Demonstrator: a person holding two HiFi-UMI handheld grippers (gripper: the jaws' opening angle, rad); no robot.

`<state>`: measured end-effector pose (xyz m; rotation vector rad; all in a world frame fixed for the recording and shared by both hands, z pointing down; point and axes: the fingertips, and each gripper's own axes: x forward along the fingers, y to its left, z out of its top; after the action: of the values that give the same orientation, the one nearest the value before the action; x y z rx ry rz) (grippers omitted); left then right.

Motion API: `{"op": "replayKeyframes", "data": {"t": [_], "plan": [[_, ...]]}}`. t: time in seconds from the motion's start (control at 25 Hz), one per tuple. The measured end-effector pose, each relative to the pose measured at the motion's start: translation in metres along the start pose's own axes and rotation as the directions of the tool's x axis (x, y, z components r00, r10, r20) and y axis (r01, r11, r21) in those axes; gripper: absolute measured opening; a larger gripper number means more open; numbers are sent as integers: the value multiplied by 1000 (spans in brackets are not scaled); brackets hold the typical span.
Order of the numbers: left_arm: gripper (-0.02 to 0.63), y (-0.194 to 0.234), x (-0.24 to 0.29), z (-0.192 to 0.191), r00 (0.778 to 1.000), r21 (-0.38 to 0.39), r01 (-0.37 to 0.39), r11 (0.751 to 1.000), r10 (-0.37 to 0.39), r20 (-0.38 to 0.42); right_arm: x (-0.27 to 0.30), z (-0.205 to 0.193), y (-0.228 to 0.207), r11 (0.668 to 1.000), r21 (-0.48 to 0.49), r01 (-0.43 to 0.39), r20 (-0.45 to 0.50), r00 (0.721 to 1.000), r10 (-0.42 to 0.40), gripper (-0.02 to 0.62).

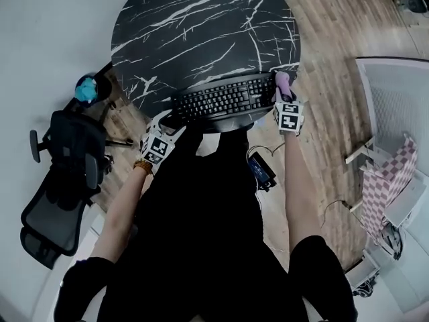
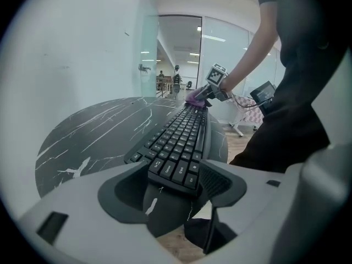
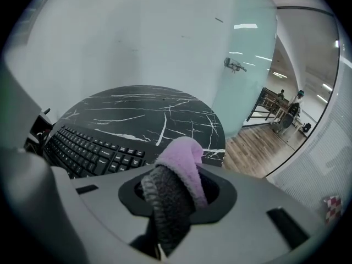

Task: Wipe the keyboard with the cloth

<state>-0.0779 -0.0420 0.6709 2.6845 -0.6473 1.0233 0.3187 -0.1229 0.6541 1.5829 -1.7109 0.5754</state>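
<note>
From the head view, we see the keyboard (image 1: 224,99) lying along the near edge of the round black marble table (image 1: 201,25). The left gripper (image 1: 169,121) is at its left end and the right gripper (image 1: 284,91) at its right end, with a lilac cloth (image 1: 283,80) poking out past the right one's tips. In the left gripper view, the jaws stand wide apart with the keyboard's (image 2: 179,142) near end reaching in between them. We see no pad pressing on it, so we read this claw as open and gripping nothing. At the far end the cloth (image 2: 193,98) sits at the last keys. In the right gripper view, the jaws are clamped on the cloth (image 3: 184,158), which is bunched over a dark ribbed pad (image 3: 165,202). The key rows (image 3: 88,153) lie just to the left and below. We cannot tell from here whether the cloth already touches them. We judge that this is the set-up for the first stroke, with wiping barely begun, if at all. Next, we think the left claw needs to steady the keyboard's end so it does not slide off the edge. The right one then needs to lower the cloth onto the keys and draw it along the rows towards the left with light, even pressure.
</note>
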Motion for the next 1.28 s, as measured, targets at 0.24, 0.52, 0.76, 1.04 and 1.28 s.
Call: {"op": "replayKeyframes", "data": {"t": [0.24,0.52,0.76,1.04,1.28], "plan": [[282,-8,8,-5,999,-14,11,1000,-12,-41,14,-4,1,1000,11,-7,-6,1000,7,117],[285,-16,17,-4,998,-5,27,1000,-28,-49,19,-6,9,997,81,-9,-17,1000,11,114],[287,-17,18,-2,999,23,21,1000,-20,-45,19,-7,8,996,92,3,-28,1000,0,114],[287,-8,15,-6,998,-12,-29,1000,28,-48,21,-6,15,993,114,8,-23,1000,-5,110],[287,-8,13,-7,997,-14,-46,999,46,-58,21,-6,42,996,78,-39,-41,998,42,109]]}}
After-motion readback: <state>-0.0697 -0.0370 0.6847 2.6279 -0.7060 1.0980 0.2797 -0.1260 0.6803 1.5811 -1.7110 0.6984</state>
